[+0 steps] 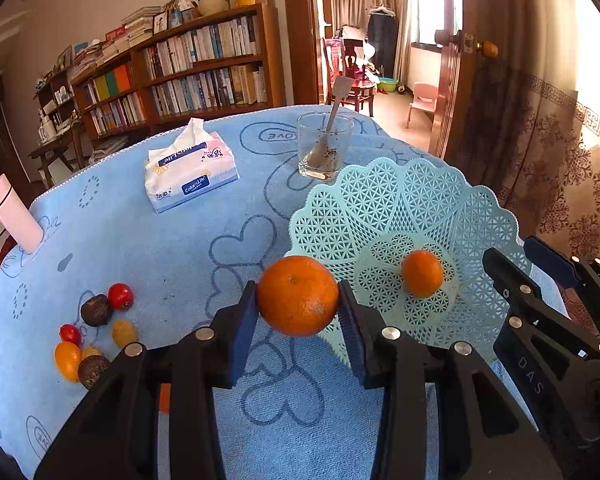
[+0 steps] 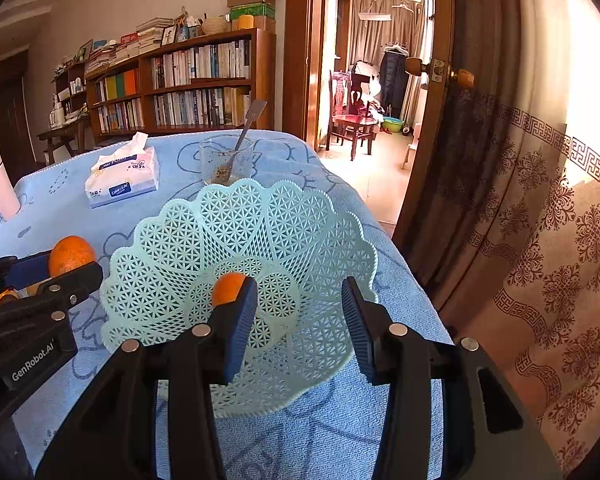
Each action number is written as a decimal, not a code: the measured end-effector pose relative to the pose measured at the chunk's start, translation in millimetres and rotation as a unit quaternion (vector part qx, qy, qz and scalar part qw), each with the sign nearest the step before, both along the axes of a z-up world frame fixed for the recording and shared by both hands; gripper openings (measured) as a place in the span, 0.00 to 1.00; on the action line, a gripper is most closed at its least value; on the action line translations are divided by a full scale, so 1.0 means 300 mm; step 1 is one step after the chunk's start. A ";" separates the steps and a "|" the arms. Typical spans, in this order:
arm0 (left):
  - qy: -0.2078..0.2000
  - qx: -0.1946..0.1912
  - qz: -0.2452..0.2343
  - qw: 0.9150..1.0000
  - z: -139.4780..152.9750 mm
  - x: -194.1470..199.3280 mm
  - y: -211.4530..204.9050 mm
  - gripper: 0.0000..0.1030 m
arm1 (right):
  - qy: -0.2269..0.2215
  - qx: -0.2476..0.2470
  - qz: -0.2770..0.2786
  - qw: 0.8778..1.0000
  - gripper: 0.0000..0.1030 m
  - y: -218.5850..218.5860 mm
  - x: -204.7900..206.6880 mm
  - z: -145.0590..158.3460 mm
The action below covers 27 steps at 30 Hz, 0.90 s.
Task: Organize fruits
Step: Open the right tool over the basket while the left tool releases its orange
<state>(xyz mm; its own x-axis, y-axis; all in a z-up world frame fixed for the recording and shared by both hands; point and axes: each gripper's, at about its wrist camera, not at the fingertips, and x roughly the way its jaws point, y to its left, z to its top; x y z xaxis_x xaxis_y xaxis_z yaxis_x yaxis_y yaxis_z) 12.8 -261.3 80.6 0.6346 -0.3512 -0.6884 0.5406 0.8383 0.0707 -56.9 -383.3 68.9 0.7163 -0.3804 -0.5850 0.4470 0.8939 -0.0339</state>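
Note:
My left gripper (image 1: 298, 312) is shut on a large orange (image 1: 297, 295) and holds it above the blue cloth, just left of the pale green lattice basket (image 1: 380, 200). A smaller orange (image 1: 422, 273) lies in the basket's middle. The held orange also shows in the right wrist view (image 2: 71, 255). My right gripper (image 2: 300, 320) is open and empty over the basket's near side (image 2: 324, 240), with the small orange (image 2: 228, 286) partly hidden behind its left finger. Several small fruits lie at the left: a red tomato (image 1: 120, 296), a dark round fruit (image 1: 96, 310), a yellow one (image 1: 67, 360).
A tissue pack (image 1: 190, 172) and a glass with a spoon (image 1: 325, 146) stand at the back of the table. A pink bottle (image 1: 14, 214) stands at the far left edge. The table's right edge drops off by a curtain (image 2: 540, 280) and door.

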 end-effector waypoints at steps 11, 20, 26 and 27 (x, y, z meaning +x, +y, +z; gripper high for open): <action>0.012 -0.005 -0.020 1.000 -0.019 0.028 -0.084 0.41 | -0.005 0.011 -0.019 1.000 0.45 -0.042 -0.015 -0.004; -0.018 -0.025 -0.002 1.000 0.036 0.023 -0.033 0.78 | -0.008 0.008 -0.024 1.000 0.58 -0.036 -0.024 0.003; -0.033 -0.025 0.017 0.999 0.055 0.016 0.024 0.85 | -0.007 0.005 -0.021 1.000 0.59 -0.015 -0.023 0.013; -0.033 -0.026 0.019 0.999 0.058 0.015 0.035 0.85 | -0.007 0.004 -0.020 1.000 0.59 -0.011 -0.023 0.015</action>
<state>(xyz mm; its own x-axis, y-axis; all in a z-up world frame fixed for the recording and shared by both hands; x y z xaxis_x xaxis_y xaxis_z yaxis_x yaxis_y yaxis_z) 17.4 -250.9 98.0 0.6915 -0.3598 -0.6264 0.5032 0.8621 0.0604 -63.9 -386.5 73.3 0.7086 -0.4044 -0.5782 0.4833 0.8752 -0.0198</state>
